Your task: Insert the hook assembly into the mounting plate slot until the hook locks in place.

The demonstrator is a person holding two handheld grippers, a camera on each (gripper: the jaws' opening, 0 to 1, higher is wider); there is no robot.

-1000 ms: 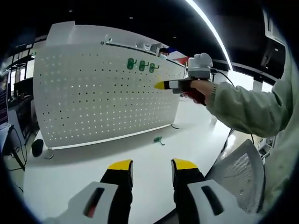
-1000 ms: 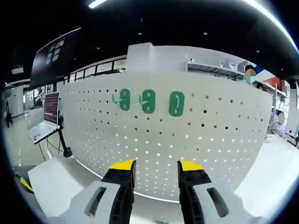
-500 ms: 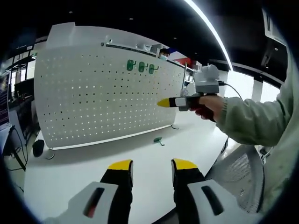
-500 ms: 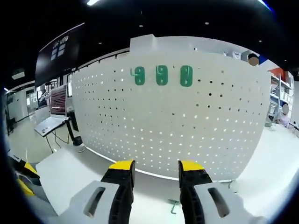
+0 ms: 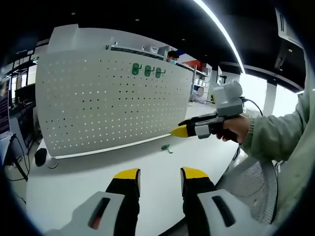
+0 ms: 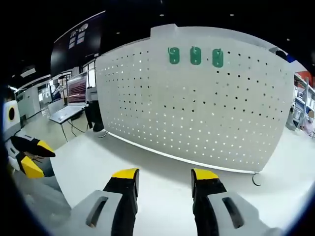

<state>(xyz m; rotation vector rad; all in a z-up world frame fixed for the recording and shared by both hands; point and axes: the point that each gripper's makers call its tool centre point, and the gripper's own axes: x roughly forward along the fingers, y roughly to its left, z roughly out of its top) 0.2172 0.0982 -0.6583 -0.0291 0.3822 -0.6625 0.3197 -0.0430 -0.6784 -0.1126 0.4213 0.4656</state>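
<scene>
While three green hooks [image 5: 146, 71] already sit in a row near the top of the white pegboard [image 5: 98, 103], a fourth green hook [image 5: 167, 147] lies loose on the table [image 5: 98, 182] just in front of the board's lower edge, and we take that one to be the piece left to mount. In the right gripper view we see the same three hooks [image 6: 195, 56] high on the pegboard [image 6: 197, 108], which stands upright on the table [image 6: 157, 172]. Our left claw [image 5: 158, 178] is spread, with nothing between its yellow tips, and it hovers over the near side of the table, well apart from the loose hook. Our right claw [image 6: 164, 177] is likewise spread and empty; from the left gripper view it [image 5: 181, 131] hangs in the air above and to the side of the loose hook, not touching it. We judge the task partly done: the loose hook has yet to be picked up, carried to a free slot and pushed in until it locks.
</scene>
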